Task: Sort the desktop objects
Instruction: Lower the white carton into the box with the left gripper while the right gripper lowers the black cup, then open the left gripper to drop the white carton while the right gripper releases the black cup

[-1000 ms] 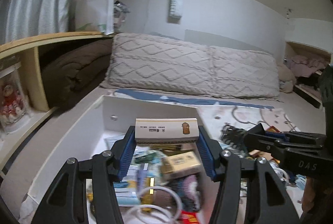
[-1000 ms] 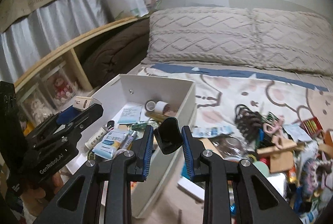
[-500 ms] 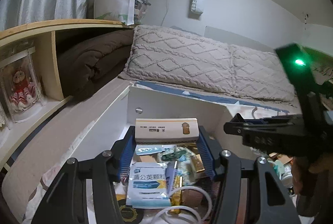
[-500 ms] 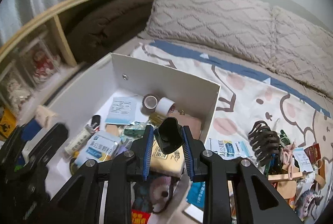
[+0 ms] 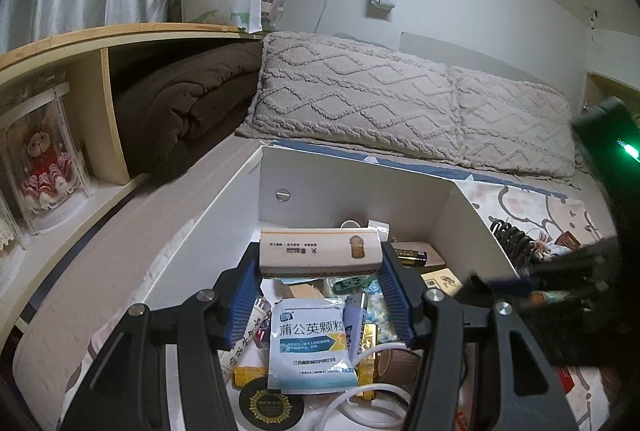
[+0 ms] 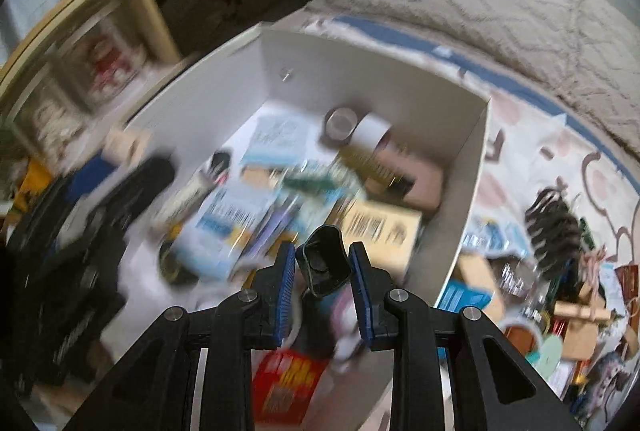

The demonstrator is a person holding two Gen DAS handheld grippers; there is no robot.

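White cardboard forms the open box (image 5: 352,191) that fills the middle of both views, and it is already crowded with packets, tape rolls and small cartons. In the left wrist view the left gripper (image 5: 320,283) is clamped on a small cream carton (image 5: 319,251), which is held crosswise between the blue pads just below the centre of the frame, above the box interior and apart from a blue-and-white sachet (image 5: 308,343) lying lower in the frame. In the right wrist view the right gripper (image 6: 322,275) is closed on a small black cup-shaped piece (image 6: 323,263), seen at lower centre over the near part of the box; what that piece is cannot be told, and the view is blurred. A loose heap of unsorted clutter (image 6: 560,271) is spread on the printed bedsheet (image 6: 520,135) at the right of that frame, outside the box wall. The step in hand is judged to be the dropping of both held items into the box. It is best done if each item is lowered close to the contents before the pads are parted, the carton being kept level and aimed at the barer floor toward the far wall, and the two grippers being kept apart from each other.
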